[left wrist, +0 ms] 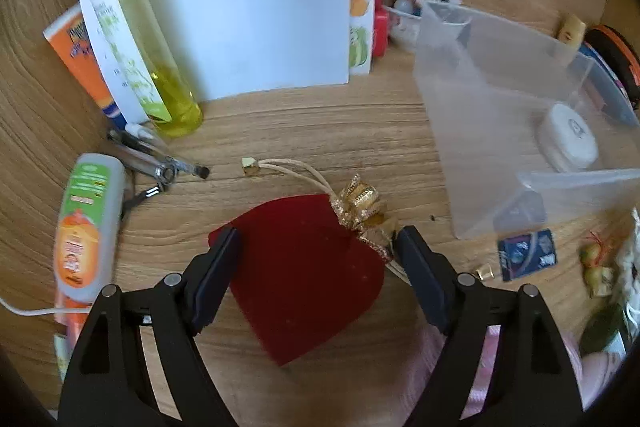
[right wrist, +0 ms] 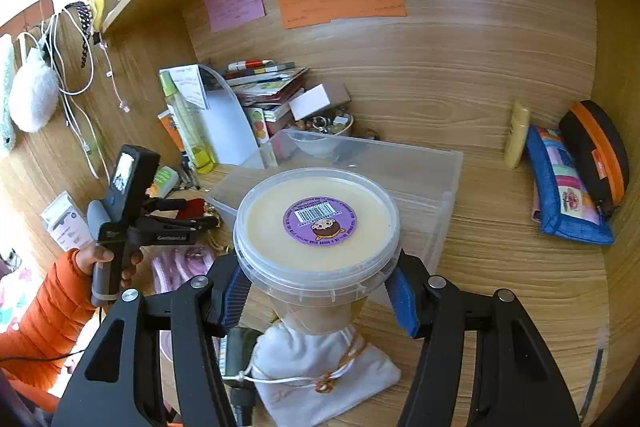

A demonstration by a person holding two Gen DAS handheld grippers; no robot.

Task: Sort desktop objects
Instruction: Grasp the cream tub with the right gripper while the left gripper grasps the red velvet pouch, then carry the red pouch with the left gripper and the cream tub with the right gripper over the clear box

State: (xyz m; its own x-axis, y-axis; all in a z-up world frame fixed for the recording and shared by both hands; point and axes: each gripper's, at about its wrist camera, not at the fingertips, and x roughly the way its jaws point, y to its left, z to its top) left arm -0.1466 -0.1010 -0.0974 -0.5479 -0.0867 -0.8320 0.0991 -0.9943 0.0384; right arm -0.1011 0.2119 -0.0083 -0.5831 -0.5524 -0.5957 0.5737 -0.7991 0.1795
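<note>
A dark red velvet pouch (left wrist: 304, 275) with a gold bow (left wrist: 362, 209) lies flat on the wooden desk. My left gripper (left wrist: 316, 259) is open, one finger at each side of the pouch. It also shows from the side in the right wrist view (right wrist: 192, 213). My right gripper (right wrist: 318, 287) is shut on a clear plastic tub (right wrist: 318, 227) with a cream lid and purple sticker, held above the desk. A clear storage bin (left wrist: 512, 115) stands right of the pouch and behind the tub (right wrist: 420, 183); a white round case (left wrist: 568, 139) lies inside.
A yellow bottle (left wrist: 136, 39), an orange tube (left wrist: 76, 55), a grey-and-orange bottle (left wrist: 88, 227), pens (left wrist: 160, 167) and white paper (left wrist: 256, 7) crowd the left. A white drawstring bag (right wrist: 320, 367) lies under the tub. A blue pouch (right wrist: 564, 187) and an orange-black case (right wrist: 596, 151) sit at the right.
</note>
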